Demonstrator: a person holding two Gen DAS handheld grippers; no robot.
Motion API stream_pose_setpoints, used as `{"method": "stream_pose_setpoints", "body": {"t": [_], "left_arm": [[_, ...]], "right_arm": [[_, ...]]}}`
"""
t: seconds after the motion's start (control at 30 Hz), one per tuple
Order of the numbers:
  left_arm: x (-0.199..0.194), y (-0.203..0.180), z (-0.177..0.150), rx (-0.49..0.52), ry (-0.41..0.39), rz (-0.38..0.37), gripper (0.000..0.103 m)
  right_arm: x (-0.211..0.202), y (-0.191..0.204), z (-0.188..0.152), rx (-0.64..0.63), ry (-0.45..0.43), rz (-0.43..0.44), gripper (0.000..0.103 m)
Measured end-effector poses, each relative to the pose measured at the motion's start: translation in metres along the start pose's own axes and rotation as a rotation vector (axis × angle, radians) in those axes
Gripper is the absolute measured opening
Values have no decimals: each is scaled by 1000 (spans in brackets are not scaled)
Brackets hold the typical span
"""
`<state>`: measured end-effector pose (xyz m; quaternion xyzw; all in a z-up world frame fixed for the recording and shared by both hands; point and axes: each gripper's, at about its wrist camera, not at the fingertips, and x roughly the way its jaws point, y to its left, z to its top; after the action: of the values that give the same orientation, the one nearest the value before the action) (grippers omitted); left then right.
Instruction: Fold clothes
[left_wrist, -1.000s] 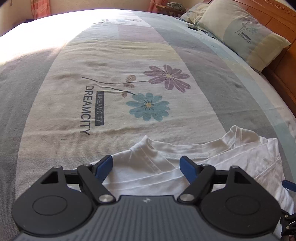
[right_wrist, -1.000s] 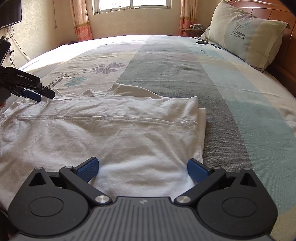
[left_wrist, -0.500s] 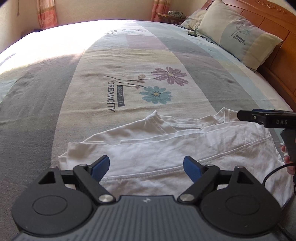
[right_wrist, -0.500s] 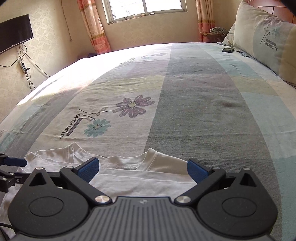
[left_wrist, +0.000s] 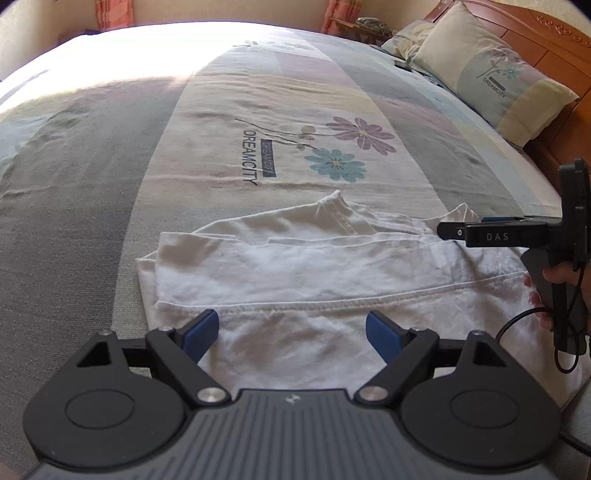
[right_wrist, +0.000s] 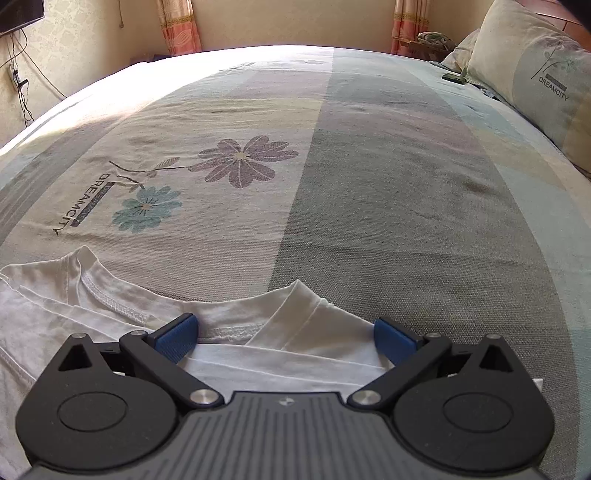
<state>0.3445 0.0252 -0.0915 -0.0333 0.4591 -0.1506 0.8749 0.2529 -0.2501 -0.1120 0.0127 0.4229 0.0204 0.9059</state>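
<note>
We are hovering our left claw (left_wrist: 291, 330) and right claw (right_wrist: 286, 338), both wide open and empty, over a partly folded white T-shirt (left_wrist: 295, 266) lying near the bed's (left_wrist: 110, 147) front edge, likely needing another fold.

Left gripper (left_wrist: 291, 330): jaws spread wide, blue pads (left_wrist: 201, 329) well apart, nothing between them; fingers point forward and slightly down; right gripper (right_wrist: 286, 338): jaws likewise spread wide, pads (right_wrist: 176, 338) apart, nothing clamped; in the left wrist view the right gripper (left_wrist: 448, 230) appears side-on at the right edge, level, held by a hand (left_wrist: 554, 284) wrapped around its handle
</note>
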Motion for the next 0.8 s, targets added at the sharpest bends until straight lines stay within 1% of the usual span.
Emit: {"method": "stream_pose_setpoints", "body": {"t": [0.27,0.43,0.53,0.57,0.67,0.8], "left_arm": [[-9,-2,-3,2,2,16,87],[-16,-7,-3,20,-6,18,87],[-21,-10,-2,35,-11,16,87],[-23,-11,-2,39,-13,15,87],[-27,-15,-3,55,-15,13,87],[-30,-24,-8,81,-5,-1,87]], "right_arm": [[1,4,-3,-14,-21,-24,103],[2,6,1,-54,1,-26,103],[-2,3,2,-40,9,-27,103],[-5,2,2,-32,13,-36,103],[-25,-4,0,0,-2,-28,103],[-71,-9,-9,33,-41,10,103]]}}
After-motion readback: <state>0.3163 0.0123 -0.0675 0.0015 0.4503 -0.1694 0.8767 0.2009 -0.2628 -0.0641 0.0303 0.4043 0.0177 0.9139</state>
